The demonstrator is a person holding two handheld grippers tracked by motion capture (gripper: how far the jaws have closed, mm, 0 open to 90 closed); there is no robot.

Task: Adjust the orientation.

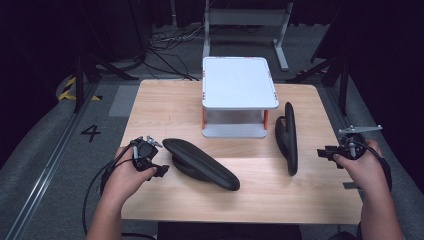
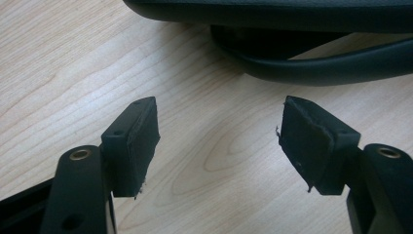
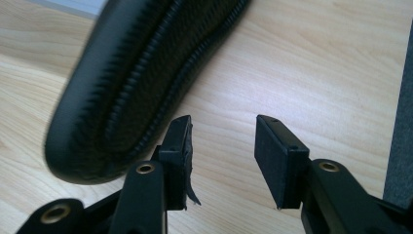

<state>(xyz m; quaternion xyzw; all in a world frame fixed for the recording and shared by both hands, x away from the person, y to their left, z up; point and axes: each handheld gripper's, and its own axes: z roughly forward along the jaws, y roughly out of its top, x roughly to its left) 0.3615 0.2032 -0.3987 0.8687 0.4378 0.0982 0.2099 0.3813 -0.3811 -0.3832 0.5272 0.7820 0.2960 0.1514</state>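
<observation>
Two black padded armrests lie on the wooden table [image 1: 150, 105]. The left armrest [image 1: 200, 162] rests flat and slantwise; in the left gripper view the same armrest [image 2: 292, 9] and its curved bracket [image 2: 331, 68] cross the top. My left gripper [image 1: 161, 171] [image 2: 219, 112] stands open just left of it, over bare wood. The right armrest [image 1: 289, 137] stands on its edge; its stitched pad [image 3: 136, 83] sits close to the left of my right gripper [image 3: 221, 126]. That gripper [image 1: 325, 152] is open with nothing between its pads, at the table's right edge.
A white two-level stand [image 1: 239, 82] with orange posts sits at the back middle of the table. The floor around holds cables and a metal frame [image 1: 245, 20]. A strip of grey floor [image 3: 399, 122] shows past the table's right edge.
</observation>
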